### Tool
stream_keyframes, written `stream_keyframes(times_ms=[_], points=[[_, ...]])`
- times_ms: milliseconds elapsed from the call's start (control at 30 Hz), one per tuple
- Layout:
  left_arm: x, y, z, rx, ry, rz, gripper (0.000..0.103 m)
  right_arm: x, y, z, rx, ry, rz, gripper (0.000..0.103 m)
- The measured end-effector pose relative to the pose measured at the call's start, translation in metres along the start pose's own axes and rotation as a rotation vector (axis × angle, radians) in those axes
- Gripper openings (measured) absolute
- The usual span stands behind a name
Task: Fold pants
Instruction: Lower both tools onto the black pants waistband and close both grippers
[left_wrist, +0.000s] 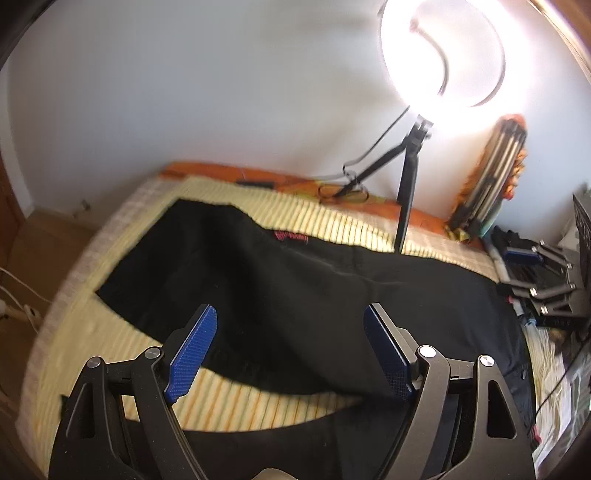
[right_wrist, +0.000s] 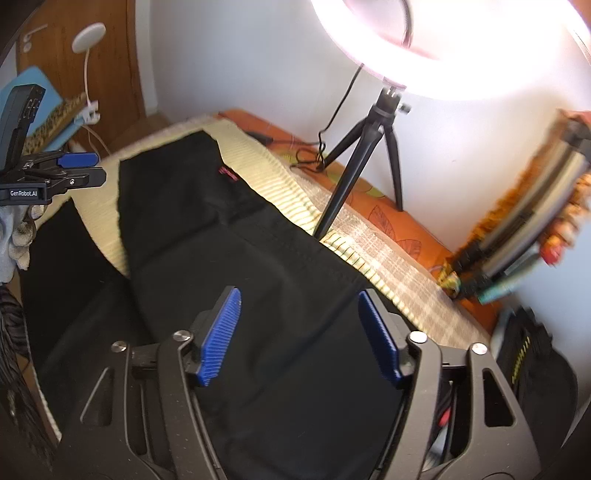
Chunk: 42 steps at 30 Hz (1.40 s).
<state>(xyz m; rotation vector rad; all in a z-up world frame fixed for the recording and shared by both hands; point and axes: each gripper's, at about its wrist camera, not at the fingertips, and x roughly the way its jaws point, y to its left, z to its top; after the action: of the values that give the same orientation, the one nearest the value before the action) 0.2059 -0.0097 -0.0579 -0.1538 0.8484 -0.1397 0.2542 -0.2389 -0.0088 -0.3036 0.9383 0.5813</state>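
Note:
Black pants (left_wrist: 295, 288) lie spread on a yellow striped bed cover (left_wrist: 110, 332), with a small red label (left_wrist: 291, 235) near the far edge. They also show in the right wrist view (right_wrist: 258, 280). My left gripper (left_wrist: 290, 343) is open and empty, hovering above the pants' near edge. My right gripper (right_wrist: 299, 332) is open and empty above the middle of the pants. The left gripper also shows in the right wrist view (right_wrist: 74, 166) at the far left, over one leg.
A lit ring light on a black tripod (left_wrist: 406, 199) stands at the bed's far edge by the white wall; it also shows in the right wrist view (right_wrist: 354, 162). Bundled rods (right_wrist: 524, 221) lean at the right. Wooden furniture (right_wrist: 74, 85) stands at the left.

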Motion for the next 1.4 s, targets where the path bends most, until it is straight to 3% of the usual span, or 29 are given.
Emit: stream_keyframes(times_ms=[67,167,367,500,733,833,967,1100,1167,1233,1333,1400], points=[[0.017,0.0,0.003,0.005,0.039,-0.01,0.08,0.02,-0.012,0.006,-0.027,0.028,0.011,0.054],[0.038,0.0,0.007,0.026,0.066,-0.009,0.069,0.048,-0.033,0.012,-0.003,0.067,0.075,0.045],[0.077,0.0,0.003,0.044,0.144,-0.057,0.044,0.104,-0.052,0.023,-0.035,0.148,0.156,0.044],[0.094,0.002,0.003,0.042,0.167,-0.075,0.038,0.129,-0.057,0.024,-0.066,0.182,0.193,0.044],[0.105,0.005,0.002,0.044,0.175,-0.078,0.037,0.151,-0.06,0.023,-0.094,0.233,0.237,0.045],[0.105,0.006,0.002,0.051,0.171,-0.075,0.037,0.157,-0.062,0.024,-0.081,0.239,0.246,0.052],[0.107,0.006,0.003,0.055,0.167,-0.069,0.037,0.155,-0.061,0.021,-0.056,0.222,0.238,0.051],[0.107,0.004,0.003,0.094,0.173,-0.059,0.037,0.147,-0.051,0.015,-0.053,0.187,0.196,0.038],[0.107,0.005,0.005,0.086,0.179,-0.061,0.037,0.144,-0.046,0.013,-0.048,0.18,0.179,0.021],[0.104,0.009,0.008,0.062,0.181,-0.067,0.037,0.139,-0.038,0.012,-0.058,0.181,0.156,0.012],[0.098,0.018,0.016,0.016,0.173,-0.073,0.038,0.123,-0.025,0.013,-0.087,0.158,0.095,0.01],[0.093,0.027,0.025,-0.037,0.176,-0.091,0.052,0.105,-0.021,0.015,-0.08,0.114,0.073,0.009]])
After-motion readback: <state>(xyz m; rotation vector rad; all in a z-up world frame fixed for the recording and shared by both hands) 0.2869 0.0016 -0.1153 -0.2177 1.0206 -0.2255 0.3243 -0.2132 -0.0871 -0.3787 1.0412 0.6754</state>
